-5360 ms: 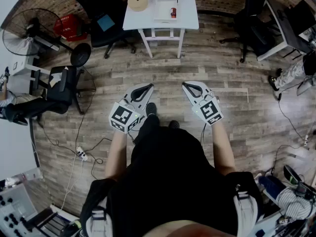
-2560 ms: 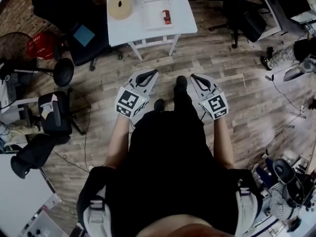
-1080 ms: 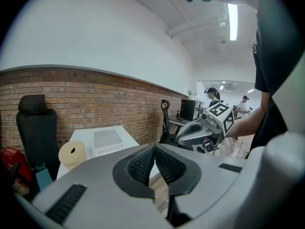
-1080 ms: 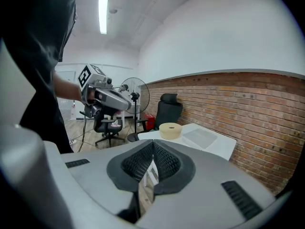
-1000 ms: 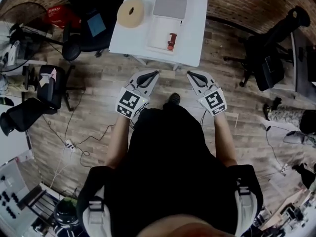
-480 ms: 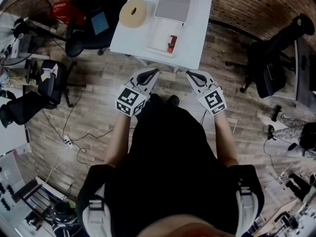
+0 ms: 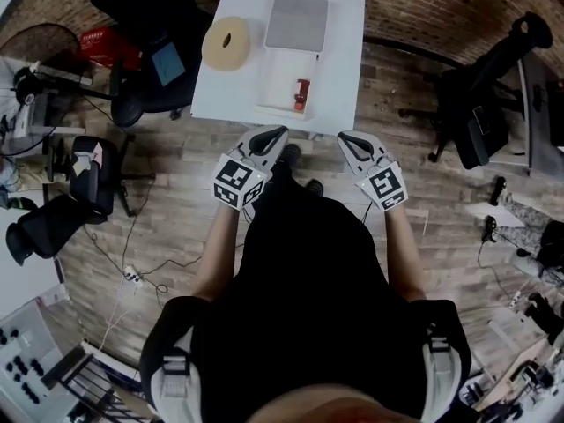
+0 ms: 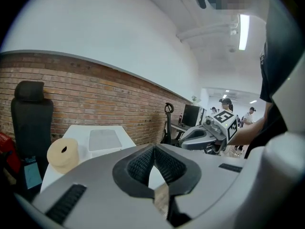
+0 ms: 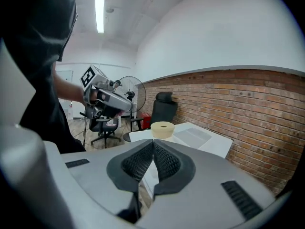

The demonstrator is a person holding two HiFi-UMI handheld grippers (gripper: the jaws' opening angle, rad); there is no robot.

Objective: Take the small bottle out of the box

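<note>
— Closer than a few seconds back: the white table (image 7: 345,69) sat far up the room then, and now its near edge lies just ahead of both tongs. Where is the small bottle (image 7: 301,93)?

— It's the red one, inside the open white box (image 7: 275,82) on the table, by the box's right side near the front. Neither pair of tongs touches it.

— And the tongs themselves?

— On the left tongs (image 7: 274,134) the pads meet at the tip with nothing between them; their own view shows that plainly. The right tongs (image 7: 345,138) are pressed together too, and empty. The person holds both out in front of the body, side by side over the wooden floor (image 7: 176,174), short of the table.

— What else is up there?

— There's a flat grey panel (image 7: 297,23) just beyond the box; I can't tell whether they touch. A tan tape roll (image 7: 226,43) sits left of both. A black chair (image 7: 145,11) stands off the table's left side, with a brick wall (image 7: 423,7) behind.
</note>
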